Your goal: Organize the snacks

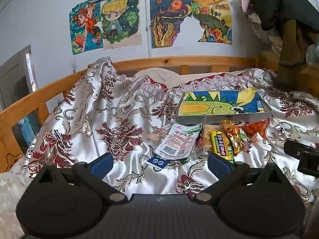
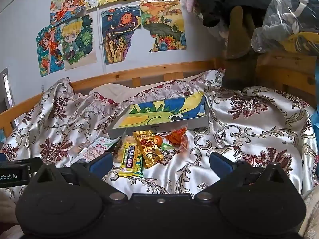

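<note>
A pile of snack packets lies on the flowered bedspread in front of a shallow grey tray lined with a dinosaur drawing. The pile holds a white and green pouch, a yellow bar, a gold packet and an orange-red packet. My left gripper is open and empty, just short of the white pouch. My right gripper is open and empty; the yellow bar and the gold packet lie between its fingers. The tray stands behind them.
The satin bedspread is rumpled and rises at the left. A wooden bed rail runs along the back and left. Dark clothes and bags pile up at the back right. Drawings hang on the wall.
</note>
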`<state>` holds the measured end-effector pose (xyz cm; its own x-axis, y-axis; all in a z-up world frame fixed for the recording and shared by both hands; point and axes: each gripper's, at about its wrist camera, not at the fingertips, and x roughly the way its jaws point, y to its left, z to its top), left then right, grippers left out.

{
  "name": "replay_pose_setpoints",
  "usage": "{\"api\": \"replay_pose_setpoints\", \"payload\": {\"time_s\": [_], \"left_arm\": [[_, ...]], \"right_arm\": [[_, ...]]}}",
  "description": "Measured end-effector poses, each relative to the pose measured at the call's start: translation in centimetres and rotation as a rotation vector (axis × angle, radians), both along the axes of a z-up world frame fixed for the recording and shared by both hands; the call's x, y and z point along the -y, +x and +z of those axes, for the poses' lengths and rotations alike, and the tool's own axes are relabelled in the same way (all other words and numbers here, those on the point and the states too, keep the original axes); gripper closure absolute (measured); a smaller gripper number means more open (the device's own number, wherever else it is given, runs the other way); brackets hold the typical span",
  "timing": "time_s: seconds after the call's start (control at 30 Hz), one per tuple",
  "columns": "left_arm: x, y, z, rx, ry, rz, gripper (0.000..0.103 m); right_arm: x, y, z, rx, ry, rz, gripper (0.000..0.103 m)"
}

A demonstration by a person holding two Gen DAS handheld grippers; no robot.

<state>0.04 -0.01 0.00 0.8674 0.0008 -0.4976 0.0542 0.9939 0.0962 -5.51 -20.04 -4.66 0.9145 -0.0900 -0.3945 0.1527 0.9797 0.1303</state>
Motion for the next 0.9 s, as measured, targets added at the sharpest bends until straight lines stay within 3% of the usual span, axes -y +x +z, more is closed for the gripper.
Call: {"api": "replay_pose_setpoints", "payload": {"time_s": [0.9], "left_arm": [[-0.9,0.2,-0.4,-0.002,-0.010,0.012,0.000]], "right_arm": [[0.5,0.2,-0.2,-0.019,0.021,-0.023,0.000]]}}
